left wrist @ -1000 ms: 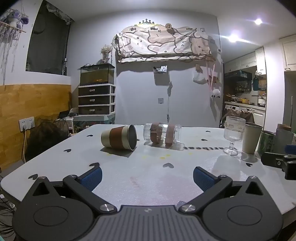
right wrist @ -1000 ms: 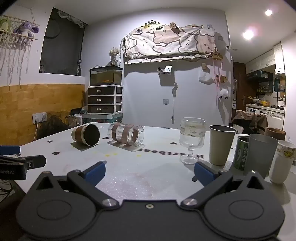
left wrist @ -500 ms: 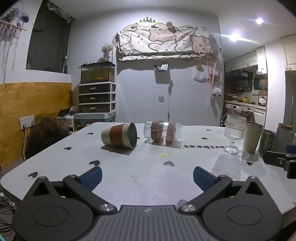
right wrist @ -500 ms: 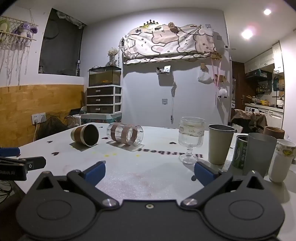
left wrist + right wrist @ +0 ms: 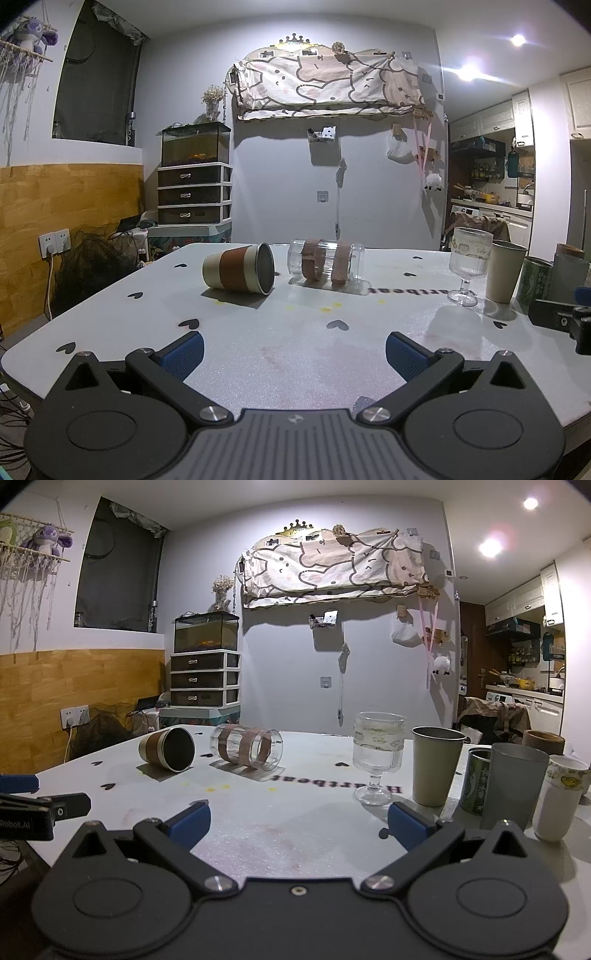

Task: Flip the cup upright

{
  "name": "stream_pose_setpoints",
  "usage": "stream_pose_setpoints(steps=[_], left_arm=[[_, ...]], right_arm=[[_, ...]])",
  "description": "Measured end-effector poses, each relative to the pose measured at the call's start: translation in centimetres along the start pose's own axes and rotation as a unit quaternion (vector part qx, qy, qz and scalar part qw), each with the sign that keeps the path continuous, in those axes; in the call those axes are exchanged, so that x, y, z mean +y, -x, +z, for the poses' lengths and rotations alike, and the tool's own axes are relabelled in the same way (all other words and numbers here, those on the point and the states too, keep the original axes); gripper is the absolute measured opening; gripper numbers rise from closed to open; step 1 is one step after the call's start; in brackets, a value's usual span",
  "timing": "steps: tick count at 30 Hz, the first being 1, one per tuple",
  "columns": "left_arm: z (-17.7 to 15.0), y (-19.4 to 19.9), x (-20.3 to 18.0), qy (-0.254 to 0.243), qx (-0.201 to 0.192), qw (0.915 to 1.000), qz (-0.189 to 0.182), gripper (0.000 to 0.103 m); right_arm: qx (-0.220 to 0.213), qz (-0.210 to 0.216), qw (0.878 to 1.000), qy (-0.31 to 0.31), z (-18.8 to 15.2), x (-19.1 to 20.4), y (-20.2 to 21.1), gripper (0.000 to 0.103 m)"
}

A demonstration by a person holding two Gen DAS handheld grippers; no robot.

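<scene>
A cream cup with a brown sleeve (image 5: 238, 272) lies on its side on the white table (image 5: 295, 332), its mouth facing right; it also shows in the right wrist view (image 5: 168, 749). Beside it a clear glass with two brown bands (image 5: 325, 263) lies on its side, also in the right wrist view (image 5: 246, 747). My left gripper (image 5: 294, 353) is open and empty, low over the near table edge, well short of both. My right gripper (image 5: 298, 823) is open and empty, further right. Each gripper's tip shows at the other view's edge.
Upright at the right stand a ribbed stemmed glass (image 5: 377, 762), a beige cup (image 5: 436, 765), a green can (image 5: 478, 781), a grey tumbler (image 5: 513, 788) and a white paper cup (image 5: 559, 799). The table has heart marks and printed lettering. Drawers and a fish tank (image 5: 195, 149) stand behind.
Both views have shifted slightly: the cups sit a little lower and closer in the frame. Both grippers stay open and empty. Nothing on the table moved.
</scene>
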State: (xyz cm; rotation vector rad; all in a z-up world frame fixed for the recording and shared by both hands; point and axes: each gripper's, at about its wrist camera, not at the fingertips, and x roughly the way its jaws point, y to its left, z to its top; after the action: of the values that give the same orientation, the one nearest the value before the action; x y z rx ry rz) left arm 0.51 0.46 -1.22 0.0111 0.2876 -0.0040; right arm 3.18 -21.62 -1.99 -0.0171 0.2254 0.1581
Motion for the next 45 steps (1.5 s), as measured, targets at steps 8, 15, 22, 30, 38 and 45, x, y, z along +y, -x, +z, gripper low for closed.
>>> stream_pose_setpoints(steps=[8, 15, 22, 30, 38, 45], left_arm=[[0.02, 0.02, -0.06, 0.001, 0.001, 1.0, 0.0, 0.103], [-0.14, -0.62, -0.44, 0.0, 0.002, 1.0, 0.0, 0.103], [-0.12, -0.65, -0.46, 0.0, 0.003, 1.0, 0.001, 0.103], [0.22, -0.55, -0.81, 0.002, 0.006, 1.0, 0.002, 0.103], [0.22, -0.57, -0.82, 0.002, 0.007, 1.0, 0.002, 0.103], [0.2, -0.58, -0.82, 0.002, 0.006, 1.0, 0.002, 0.103]], right_arm=[[0.0, 0.0, 1.0, 0.0, 0.0, -0.04, 0.04, 0.103], [0.0, 0.0, 1.0, 0.0, 0.03, -0.02, 0.04, 0.103], [0.0, 0.0, 1.0, 0.0, 0.02, -0.01, 0.02, 0.103], [0.0, -0.001, 1.0, 0.0, -0.01, -0.06, 0.01, 0.103], [0.0, -0.001, 1.0, 0.0, 0.0, -0.02, 0.07, 0.103], [-0.001, -0.001, 1.0, 0.0, -0.02, 0.0, 0.1, 0.103]])
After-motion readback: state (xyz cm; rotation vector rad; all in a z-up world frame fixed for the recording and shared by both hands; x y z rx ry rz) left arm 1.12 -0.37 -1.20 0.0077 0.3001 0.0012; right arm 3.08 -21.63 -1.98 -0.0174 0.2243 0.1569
